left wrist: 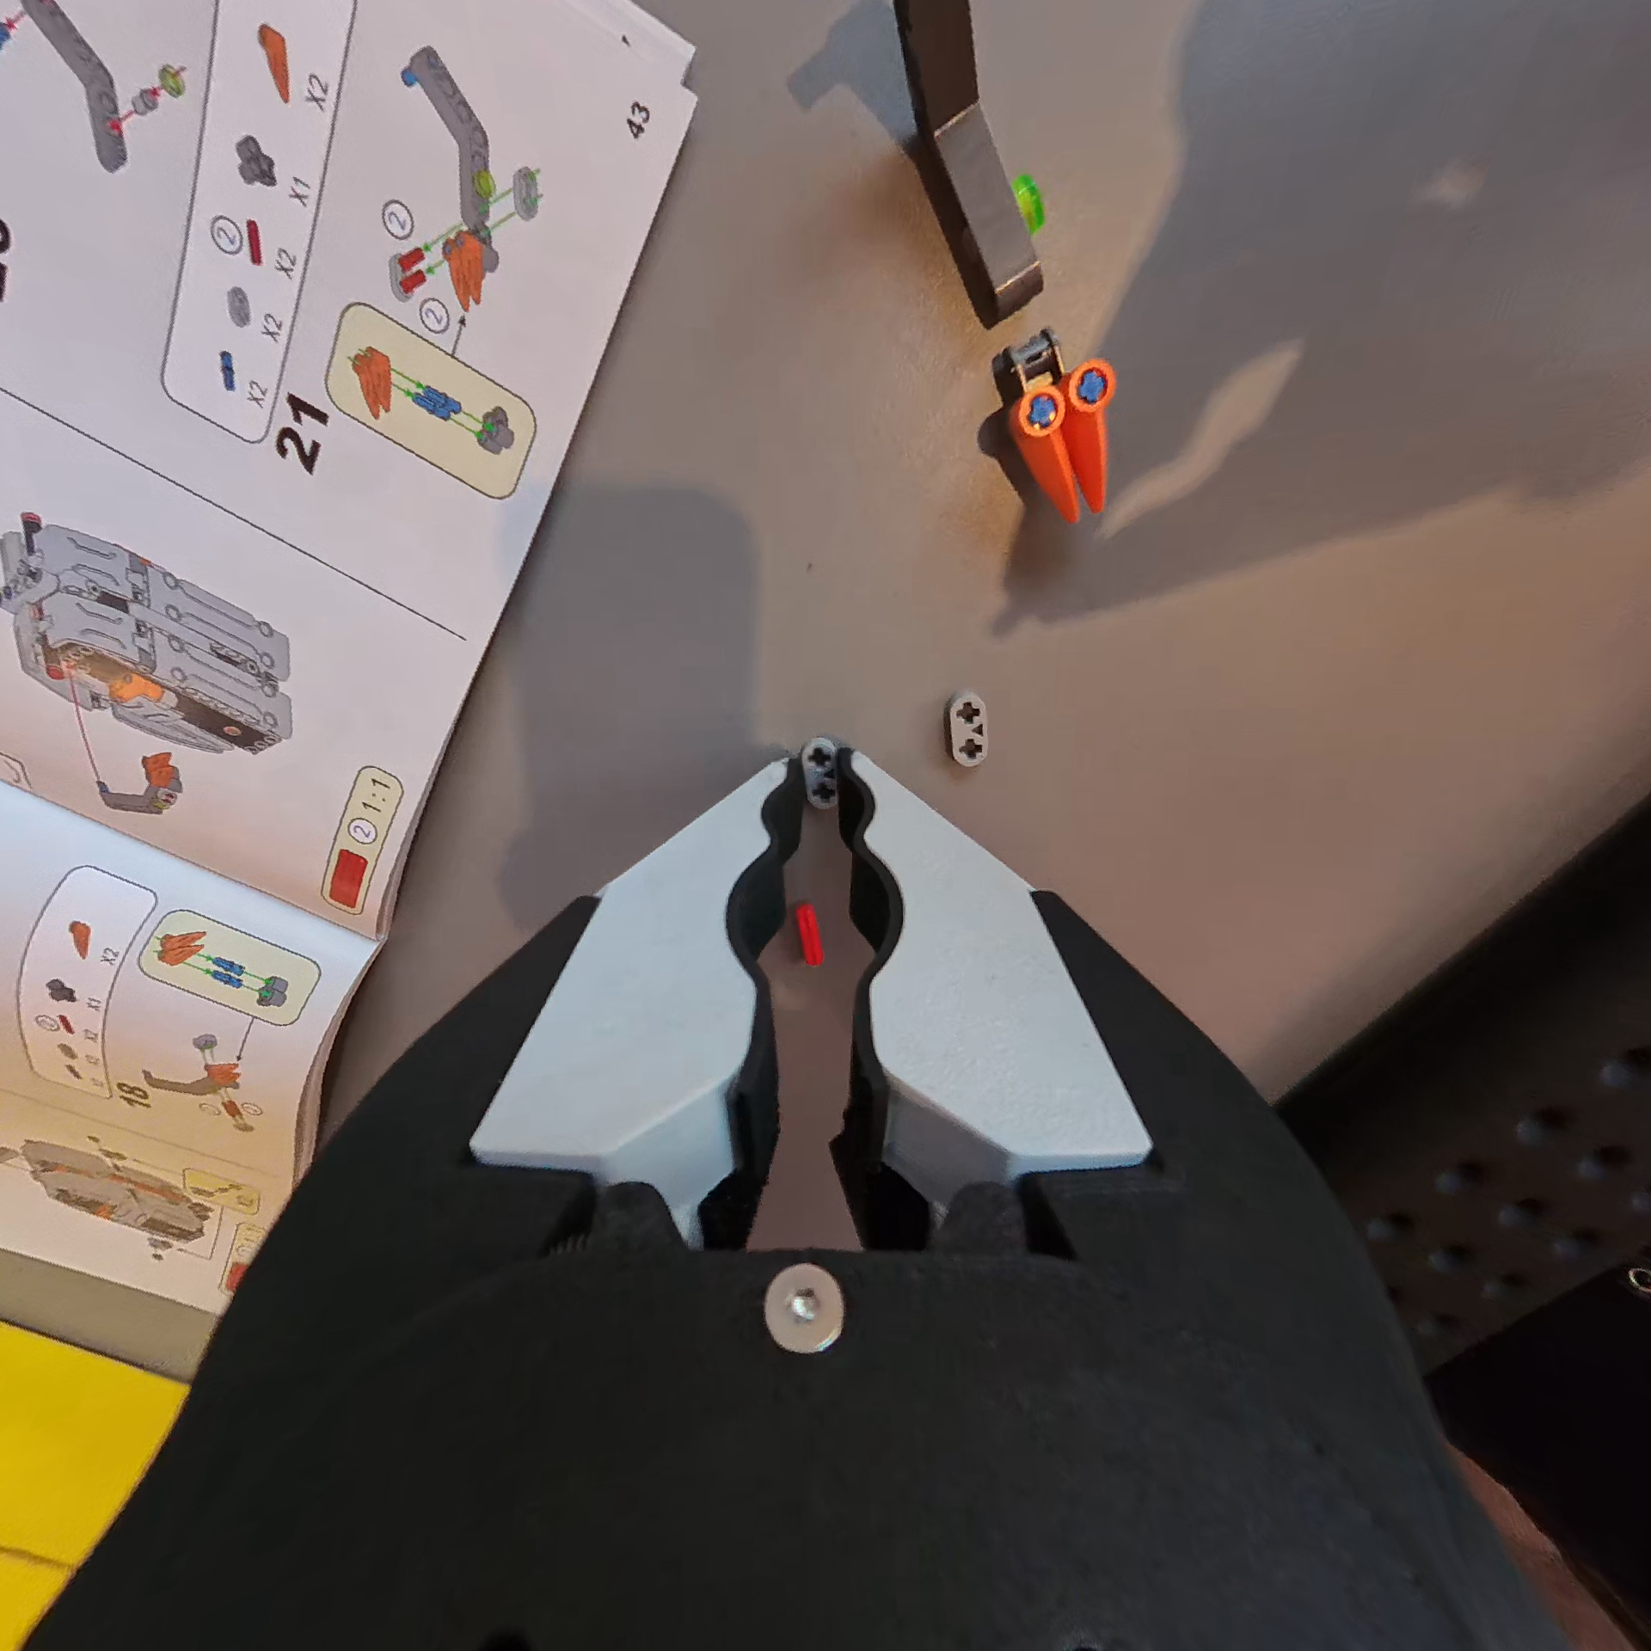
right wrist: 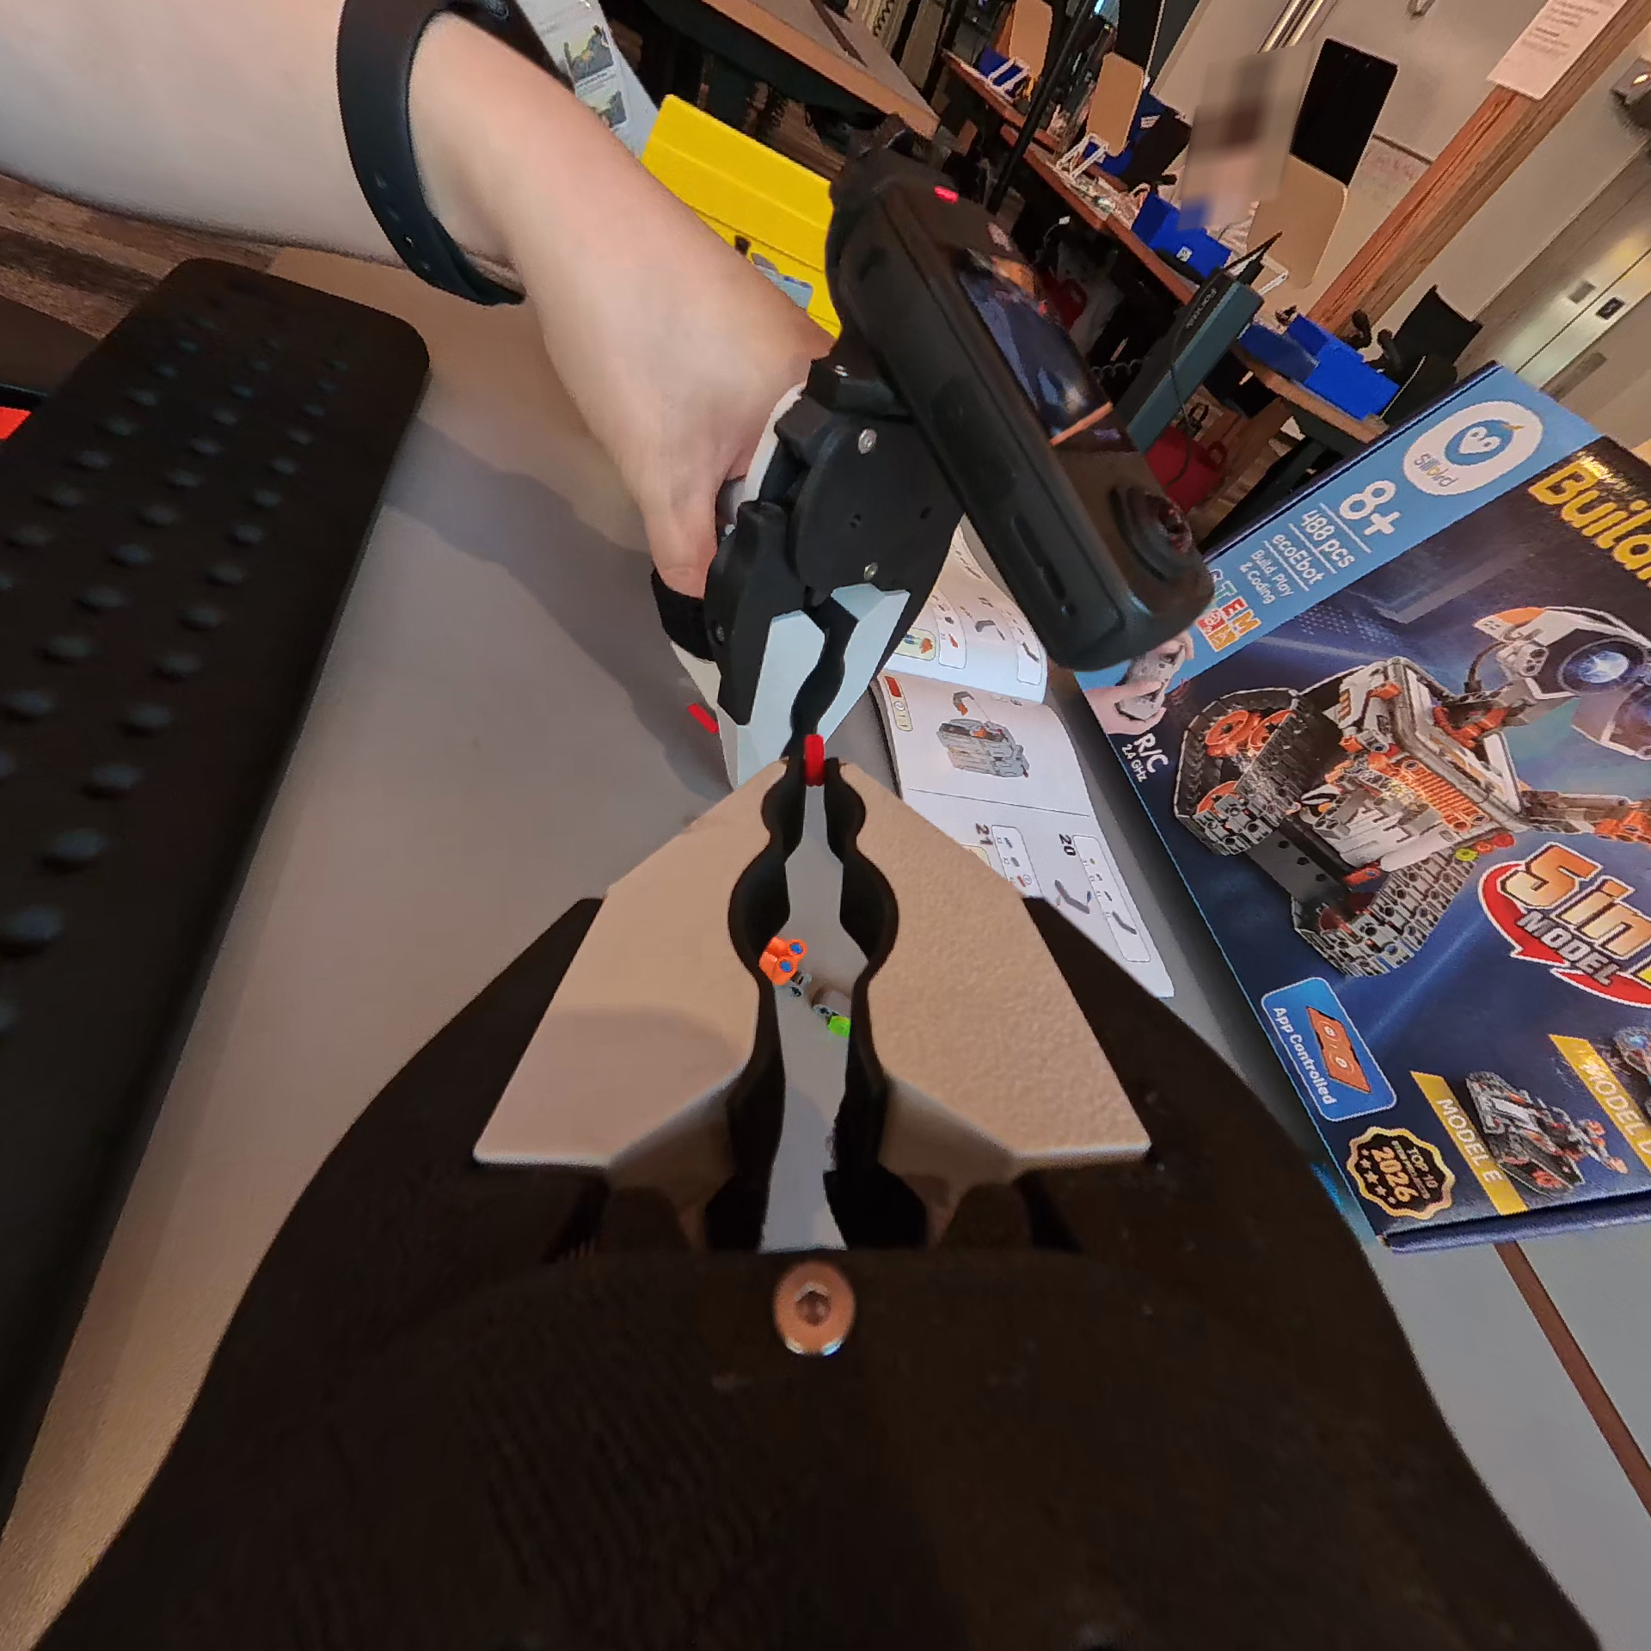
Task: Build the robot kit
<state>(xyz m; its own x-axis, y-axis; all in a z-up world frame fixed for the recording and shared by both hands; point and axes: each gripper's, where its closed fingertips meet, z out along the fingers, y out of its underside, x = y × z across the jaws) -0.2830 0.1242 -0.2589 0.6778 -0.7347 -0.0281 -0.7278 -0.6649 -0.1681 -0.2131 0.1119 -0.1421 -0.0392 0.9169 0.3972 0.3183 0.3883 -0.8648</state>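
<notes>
Tools pinching small rigid plastic parts above the grey worktop (left wrist: pixel 1340 804).
Left tool (left wrist: pixel 823 774) grips a light grey two-hole link (left wrist: pixel 821 772) by its edges; right tool (right wrist: pixel 812 766) clamps a short, likely slippery red pin (right wrist: pixel 813 758) crosswise.

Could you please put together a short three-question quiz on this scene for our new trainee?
1. True or false: the left gripper is shut on a small grey two-hole link.
2. What does the right gripper hold at its tips? A) an orange cone B) a small red pin C) a green stud
3. Fill in: the two orange cones lie on the grey table just below a dark grey ____ that carries a green stud.

Key:
1. True
2. B
3. beam
</notes>
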